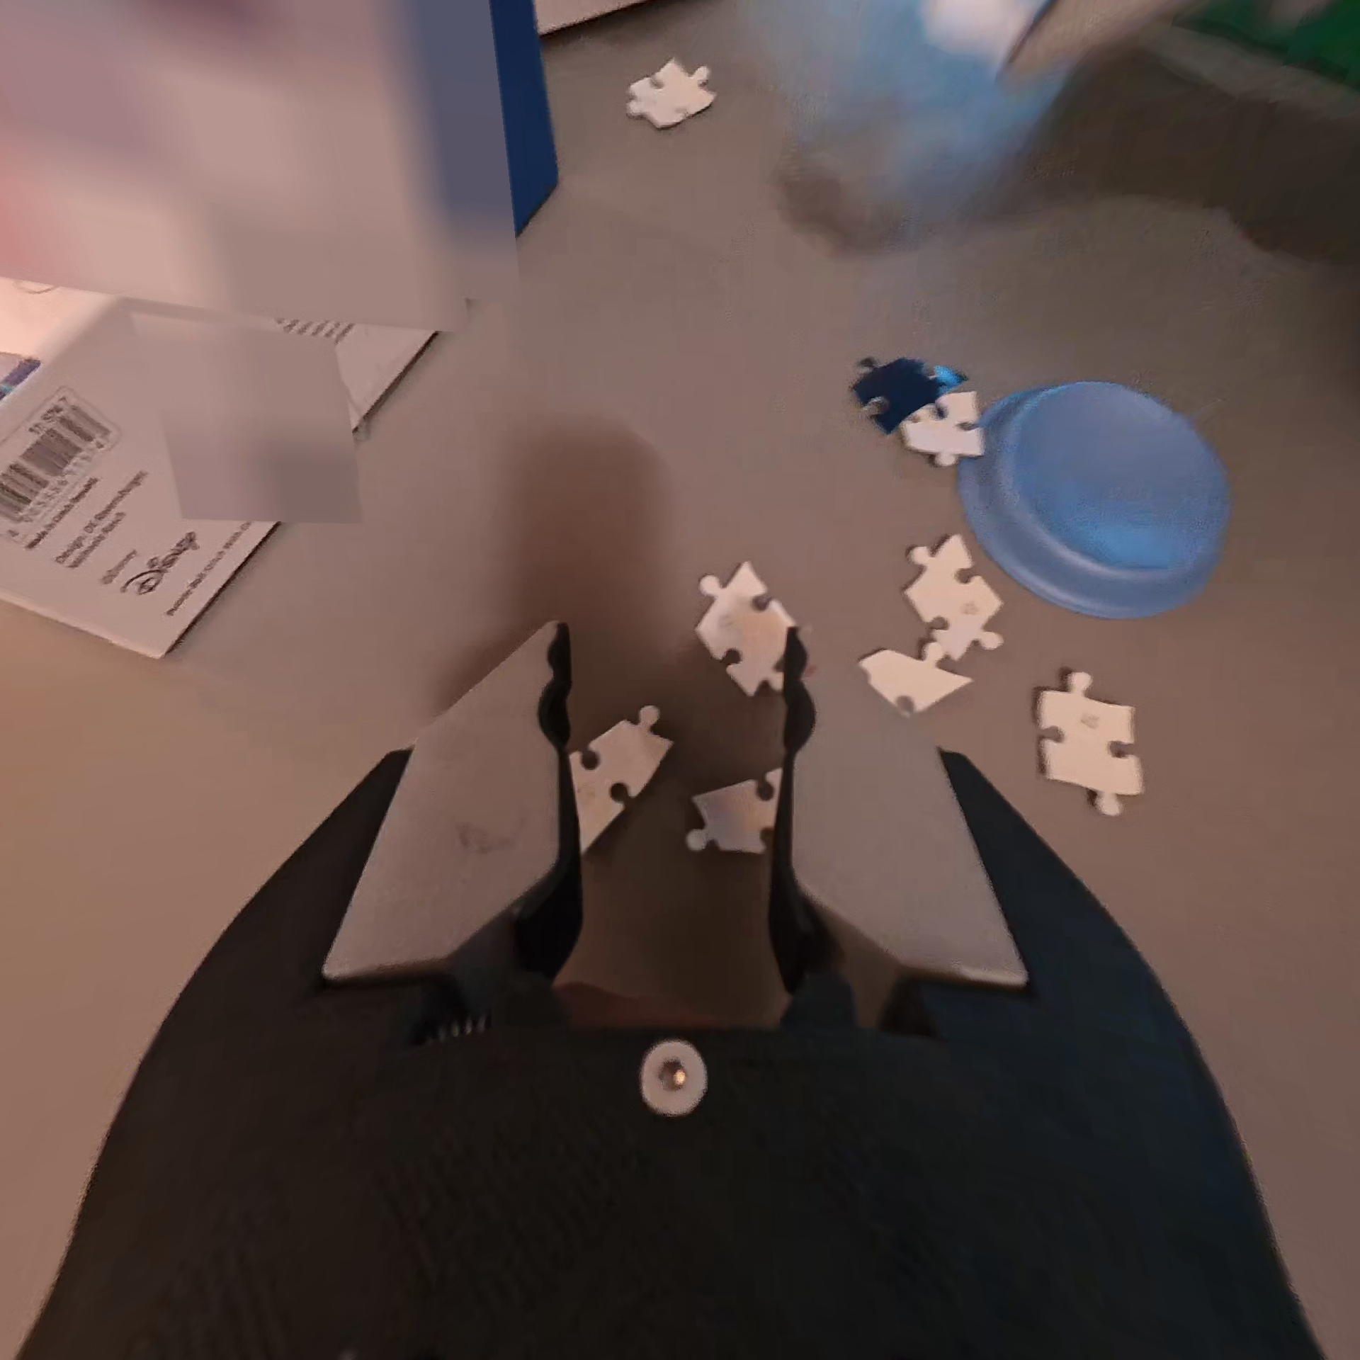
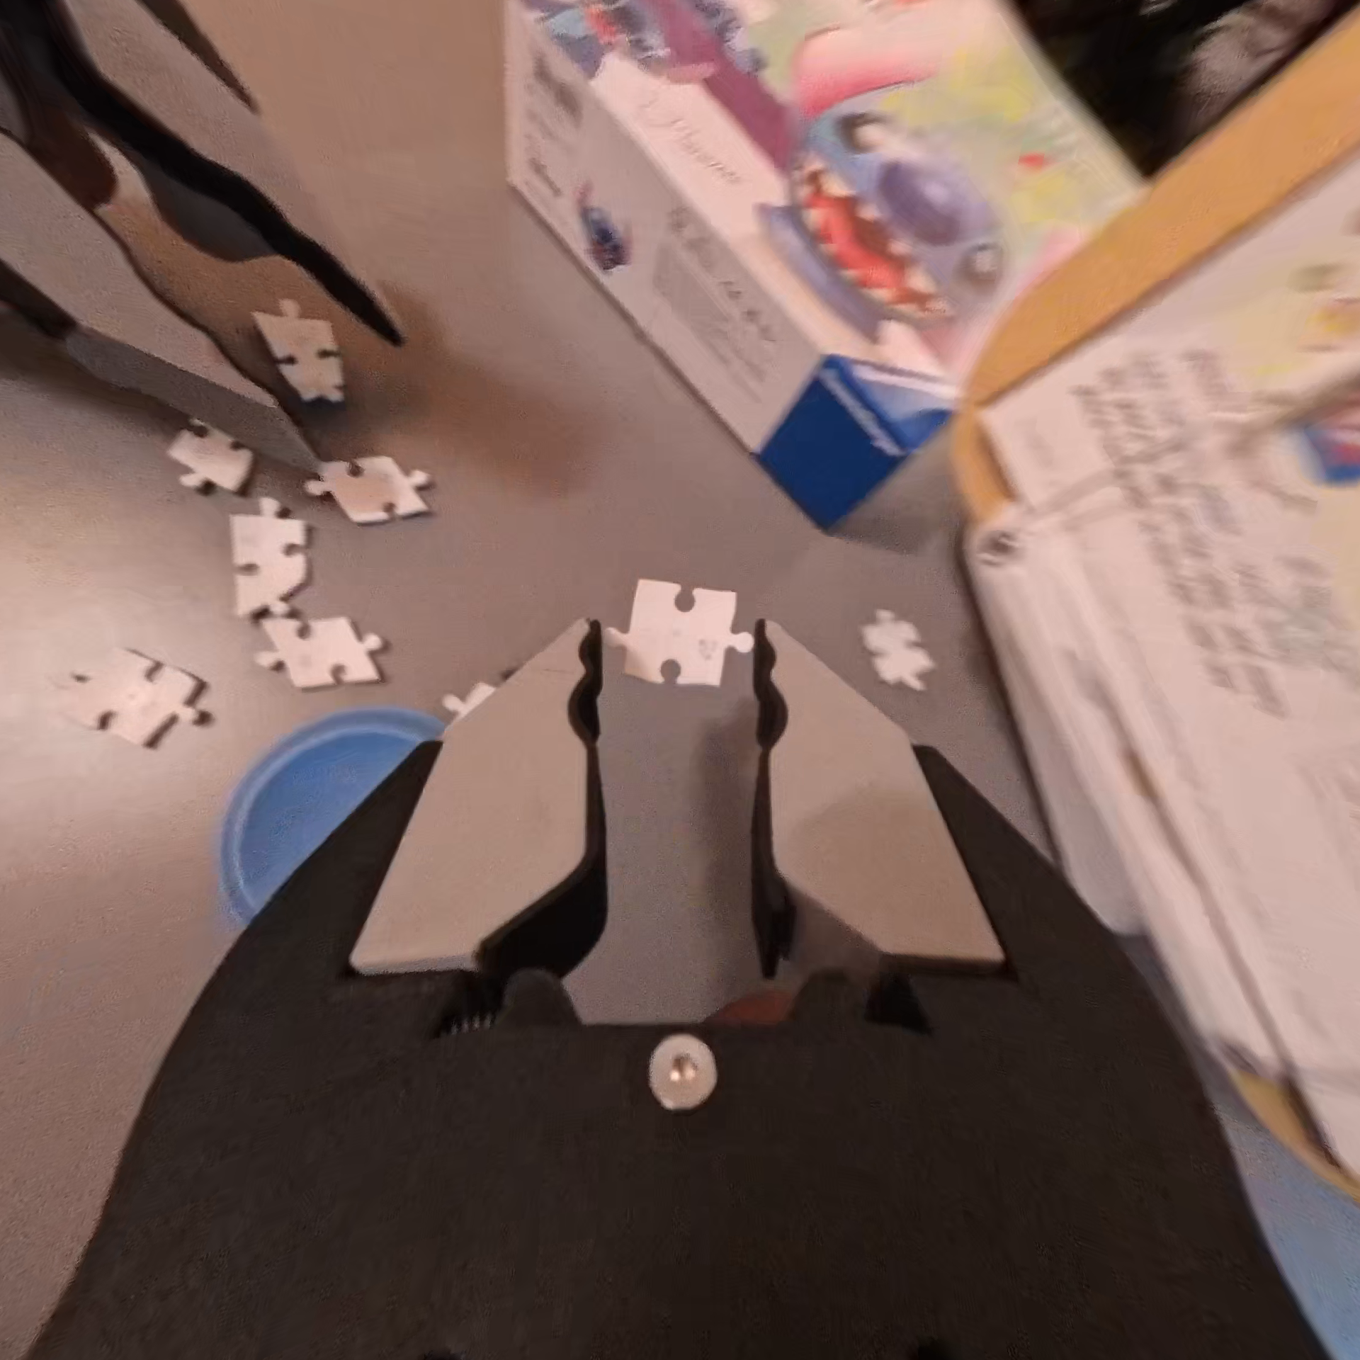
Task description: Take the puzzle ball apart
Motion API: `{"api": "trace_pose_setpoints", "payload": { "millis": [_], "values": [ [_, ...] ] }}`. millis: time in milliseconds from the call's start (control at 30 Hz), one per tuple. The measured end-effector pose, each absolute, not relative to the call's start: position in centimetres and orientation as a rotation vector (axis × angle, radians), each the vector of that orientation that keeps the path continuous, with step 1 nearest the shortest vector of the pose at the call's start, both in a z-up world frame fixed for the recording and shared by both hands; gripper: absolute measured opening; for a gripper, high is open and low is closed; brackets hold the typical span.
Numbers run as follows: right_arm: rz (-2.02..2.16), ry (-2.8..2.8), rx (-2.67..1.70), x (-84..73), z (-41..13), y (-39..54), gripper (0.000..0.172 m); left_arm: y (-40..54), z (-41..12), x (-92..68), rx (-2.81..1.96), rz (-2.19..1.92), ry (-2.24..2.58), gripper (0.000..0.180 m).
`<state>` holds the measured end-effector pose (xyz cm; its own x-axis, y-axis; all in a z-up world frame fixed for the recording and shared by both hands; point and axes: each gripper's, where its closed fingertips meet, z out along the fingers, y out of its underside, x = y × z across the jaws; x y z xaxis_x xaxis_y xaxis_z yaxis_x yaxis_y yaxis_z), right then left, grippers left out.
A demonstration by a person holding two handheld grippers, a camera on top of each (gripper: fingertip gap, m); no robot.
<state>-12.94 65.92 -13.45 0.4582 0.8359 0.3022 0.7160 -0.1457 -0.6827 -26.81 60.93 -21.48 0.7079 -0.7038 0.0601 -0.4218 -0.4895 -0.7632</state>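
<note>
Several white, face-down puzzle pieces lie on the grey table [image 1: 441,412]. My left gripper [image 1: 677,640] is open low over them. One piece [image 1: 618,765] lies between its fingers, next to the left finger. Another piece [image 1: 743,633] lies by the right fingertip [image 1: 793,647]. Neither piece is pressed. The left gripper also shows in the right wrist view [image 2: 353,401], with a piece [image 2: 298,357] between its fingers. My right gripper [image 2: 681,629] is shut on a white puzzle piece [image 2: 681,633], held by its side tabs between both fingertips above the table.
A blue round lid [image 1: 1096,500] lies right of the pieces; it also shows in the right wrist view [image 2: 316,795]. A dark blue piece [image 1: 894,386] lies behind it. A puzzle box [image 2: 773,221] stands ahead. A printed booklet [image 2: 1177,589] lies at the right, a printed sheet [image 1: 110,515] at the left.
</note>
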Motion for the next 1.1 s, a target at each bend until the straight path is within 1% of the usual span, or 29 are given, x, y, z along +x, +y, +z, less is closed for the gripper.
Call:
{"api": "trace_pose_setpoints", "payload": {
  "millis": [67,133,167,267,333,367,400,467,500,533,600,700,733,833,867,933,967,1033,1100],
  "values": [
    [-0.031,-1.104,-1.872,-5.5,-8.2,66.3,0.038,60.9,-20.8,-26.0,-2.12,-0.515,0.843,0.055],
    [-0.217,-0.877,-1.921,3.4,-5.0,66.3,0.037,61.0,-21.0,-25.5,-2.119,-0.489,0.852,0.054],
    [-0.316,-0.786,-1.983,8.0,-4.7,66.3,0.037,61.0,-21.2,-25.2,-2.121,-0.466,0.865,0.054],
    [-0.511,-0.601,-2.185,18.7,-6.8,66.4,0.037,61.2,-21.6,-24.5,-2.121,-0.434,0.881,0.054],
    [-0.496,-0.521,-2.259,20.6,-7.4,66.0,0.063,61.5,-21.6,-24.4,-2.108,-0.404,0.877,0.055],
    [-0.454,-0.524,-2.224,19.5,-6.8,65.8,0.065,61.7,-21.5,-24.6,-2.095,-0.384,0.873,0.054],
    [-0.392,-0.56,-2.149,17.0,-5.9,65.6,0.062,61.8,-21.4,-24.7,-2.083,-0.37,0.871,0.054],
    [-0.161,-0.729,-2.021,8.9,-5.6,64.7,0.044,62.1,-21.3,-25.2,-2.077,-0.362,0.854,0.053],
    [0.01,-0.861,-2.006,3.9,-6.9,63.6,0.038,62.2,-21.3,-25.5,-2.084,-0.366,0.839,0.053],
    [0.176,-0.993,-2.02,-0.9,-8.9,62.3,0.038,62.2,-21.4,-25.8,-2.093,-0.372,0.83,0.053],
    [0.363,-1.181,-2.09,-7.7,-13.4,61.0,0.049,62.2,-21.5,-26.2,-2.096,-0.392,0.823,0.053],
    [0.398,-1.331,-2.204,-12.9,-19.3,61.4,0.056,61.5,-21.7,-26.2,-2.107,-0.428,0.859,0.055],
    [0.387,-1.35,-2.222,-13.8,-20.6,61.8,0.059,61.1,-21.8,-26.0,-2.107,-0.446,0.877,0.055],
    [0.336,-1.375,-2.267,-14.6,-23.4,63.0,0.059,60.1,-22.2,-25.3,-2.127,-0.511,0.927,0.056],
    [0.418,-1.376,-2.268,-15.1,-23.4,62.6,0.047,60.0,-22.4,-25.2,-2.138,-0.507,0.942,0.058],
    [0.47,-1.415,-2.27,-15.1,-23.6,61.9,0.001,60.1,-23.2,-25.3,-2.153,-0.436,0.974,0.059],
    [0.431,-1.425,-2.246,-14.8,-23.6,62.2,0.0,60.2,-23.5,-25.2,-2.155,-0.399,0.989,0.06],
    [0.375,-1.425,-2.212,-14.2,-23.2,62.5,0.0,60.1,-23.4,-24.6,-2.138,-0.412,1.003,0.044],
    [0.394,-1.388,-2.181,-13.9,-21.7,62.4,0.0,60.1,-23.4,-24.3,-2.119,-0.399,1.021,0.035]
  ]
}}
